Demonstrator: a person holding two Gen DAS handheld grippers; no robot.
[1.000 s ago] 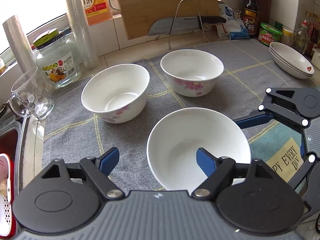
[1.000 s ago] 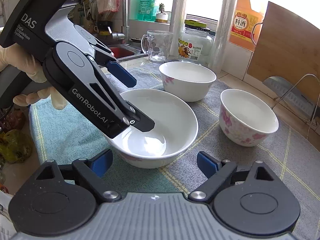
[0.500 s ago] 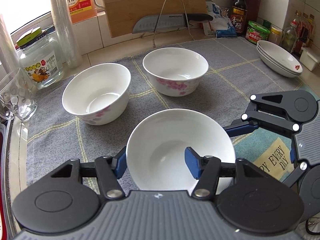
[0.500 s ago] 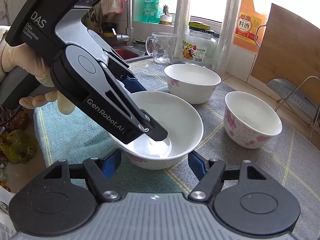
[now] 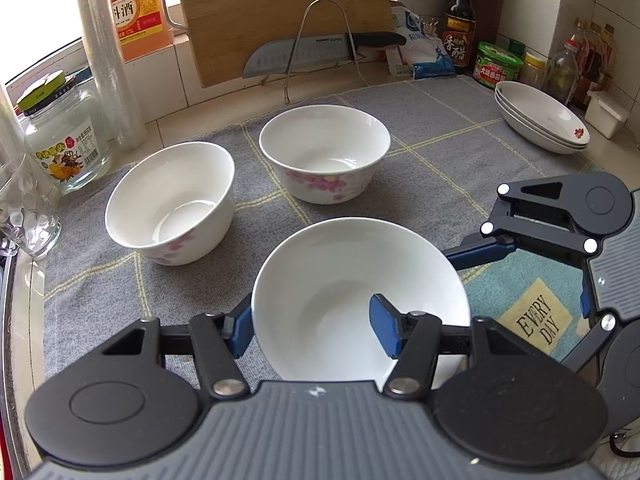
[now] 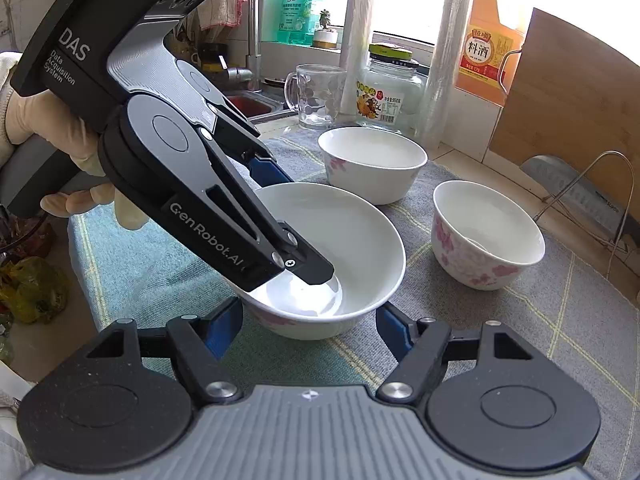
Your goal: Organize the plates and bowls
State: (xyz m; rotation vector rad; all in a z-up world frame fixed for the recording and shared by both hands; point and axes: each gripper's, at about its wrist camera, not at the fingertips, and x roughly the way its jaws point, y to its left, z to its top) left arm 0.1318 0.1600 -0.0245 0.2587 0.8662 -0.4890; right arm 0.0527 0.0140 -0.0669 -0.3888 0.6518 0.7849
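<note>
My left gripper (image 5: 312, 326) is pinched on the near wall of the wide white porcelain bowl (image 5: 360, 280), one blue pad inside the basin and the other against the outside of the rim. In the right wrist view the same grip shows as a black finger reaching down into the bowl. My right gripper (image 6: 308, 332) stands half spread, its blue pads either side of the bowl's near edge; I cannot tell whether they touch it.

The bowl sits on the grey checked cloth (image 5: 440, 140) at the near edge of the counter. Beyond it stand two deeper white bowls with pink flowers, one to the left (image 5: 170, 196) and one further back (image 5: 324, 152), apart from each other. A stack of shallow white plates (image 5: 540, 118) rests at the far right.

I judge this the start of gathering the bowls. Next I would lift the pinched bowl clear (keeping it level, the hold is on one wall only) and nest it with another.
</note>
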